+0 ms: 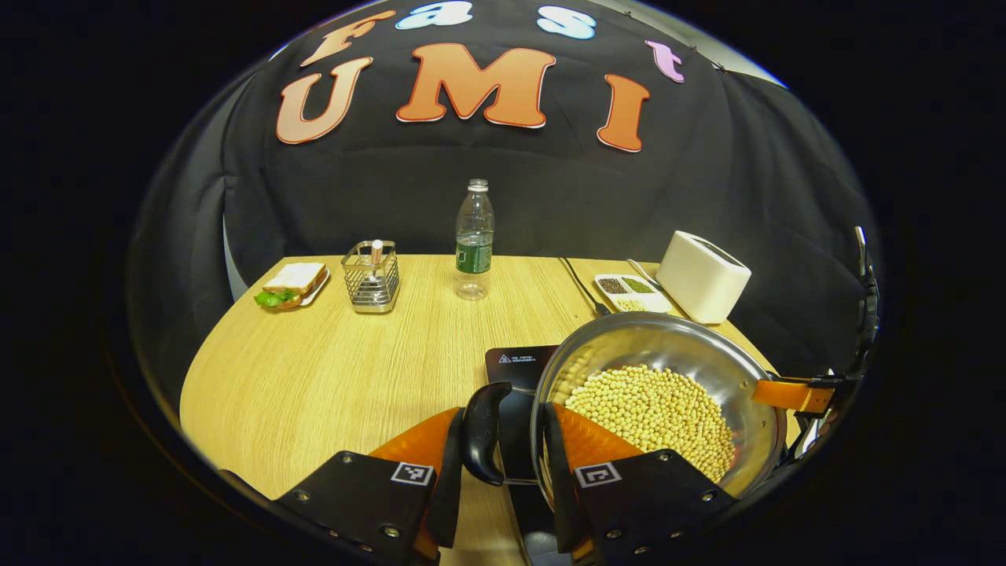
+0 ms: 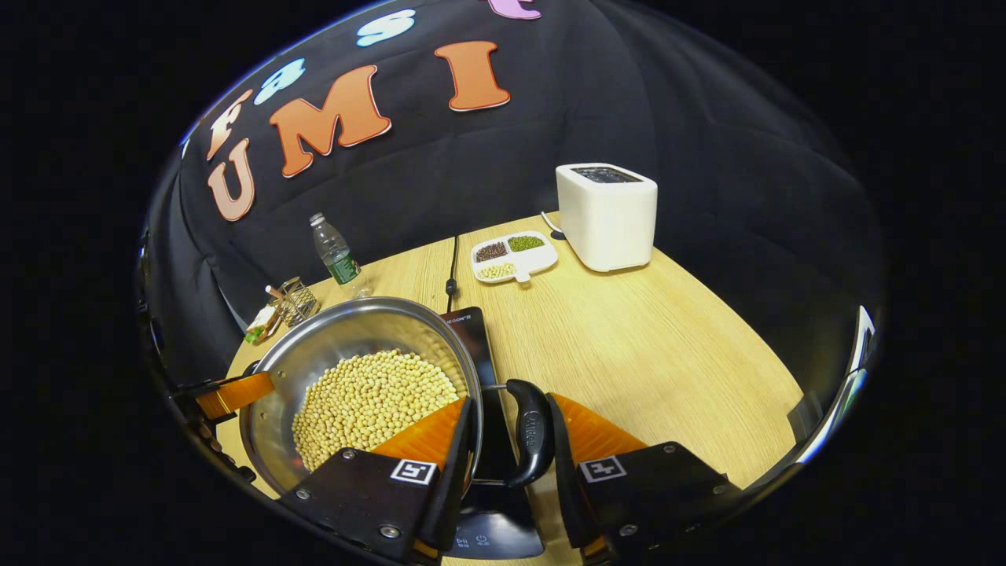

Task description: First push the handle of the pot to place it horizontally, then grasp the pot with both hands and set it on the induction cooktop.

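A steel pot [image 1: 668, 338] filled with soybeans [image 1: 652, 413] hangs between both grippers, over the black induction cooktop [image 1: 511, 365]. My left gripper [image 1: 503, 464] is shut on the pot's black side handle [image 1: 483, 432], with one finger outside the handle and the other inside the rim. In the right gripper view, my right gripper [image 2: 511, 464] clamps the opposite handle [image 2: 533, 432] the same way, with the pot [image 2: 354, 330] to its left and the cooktop [image 2: 475, 334] beneath. Each view shows the other gripper at the pot's far side. Whether the pot rests on the cooktop I cannot tell.
On the wooden table [image 1: 330, 377] stand a water bottle [image 1: 474, 240], a wire basket [image 1: 371, 277] and a sandwich on a plate [image 1: 292, 283] at the back left. A white toaster [image 2: 607, 214], a divided dish of grains [image 2: 512, 255] and a black cable [image 2: 453, 263] lie at the back right.
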Motion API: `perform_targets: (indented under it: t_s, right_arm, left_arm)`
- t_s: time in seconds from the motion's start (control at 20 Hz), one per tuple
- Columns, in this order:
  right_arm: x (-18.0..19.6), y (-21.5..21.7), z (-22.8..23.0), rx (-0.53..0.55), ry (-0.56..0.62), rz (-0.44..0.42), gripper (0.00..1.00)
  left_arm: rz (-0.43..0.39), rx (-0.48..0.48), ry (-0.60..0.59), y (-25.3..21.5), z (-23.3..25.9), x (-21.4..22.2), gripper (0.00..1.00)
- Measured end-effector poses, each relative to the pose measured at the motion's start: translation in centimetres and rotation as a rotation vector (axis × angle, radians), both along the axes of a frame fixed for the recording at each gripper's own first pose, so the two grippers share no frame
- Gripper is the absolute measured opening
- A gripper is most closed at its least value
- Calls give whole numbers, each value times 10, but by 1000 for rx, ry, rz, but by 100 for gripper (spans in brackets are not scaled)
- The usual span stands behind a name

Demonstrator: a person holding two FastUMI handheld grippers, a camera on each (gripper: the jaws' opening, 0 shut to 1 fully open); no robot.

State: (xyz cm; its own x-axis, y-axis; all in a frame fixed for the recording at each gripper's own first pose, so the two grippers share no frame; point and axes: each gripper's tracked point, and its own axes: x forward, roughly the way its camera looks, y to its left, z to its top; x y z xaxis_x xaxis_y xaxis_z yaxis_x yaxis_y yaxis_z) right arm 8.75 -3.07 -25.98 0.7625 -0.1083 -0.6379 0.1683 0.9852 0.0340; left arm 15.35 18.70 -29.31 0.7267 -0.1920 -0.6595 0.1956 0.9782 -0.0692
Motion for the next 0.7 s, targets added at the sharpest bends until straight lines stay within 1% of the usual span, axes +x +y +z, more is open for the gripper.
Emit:
perform_targets:
  t_s: [0.05, 0.1, 0.15, 0.2, 0.25, 0.3, 0.35, 0.4, 0.45, 0.55, 0.7]
  right_arm:
    - [0, 1, 0, -4, 0, 11, 52]
    - [0, 3, 4, -3, -8, 23, 56]
    - [1, 1, 10, -16, -29, 23, 58]
    - [1, -2, 17, -38, -44, 25, 63]
    - [0, -4, 25, -59, -56, 32, 69]
    - [-3, -4, 35, -70, -76, 35, 84]
    - [-7, -4, 45, -76, -93, 36, 92]
    - [-9, -5, 54, -83, -114, 33, 95]
    - [-12, -6, 65, -90, -136, 31, 95]
    - [-18, -7, 87, -108, -179, 32, 95]
    - [-28, -6, 130, -143, -274, 43, 95]
  left_arm:
    - [-9, 1, 6, 1, -2, 0, 50]
    - [-7, -7, 16, 3, -1, -2, 50]
    - [-1, -29, 25, 4, -2, -2, 51]
    - [7, -42, 8, 5, 0, 0, 53]
    - [19, -24, -31, 13, 11, 1, 55]
    - [28, 6, -83, 19, 28, 3, 58]
    - [43, 40, -134, 27, 48, 4, 63]
    - [57, 70, -181, 32, 68, 4, 71]
    - [70, 91, -219, 39, 88, 2, 71]
    - [99, 105, -288, 50, 131, -6, 71]
    - [125, 86, -376, 66, 179, -12, 70]
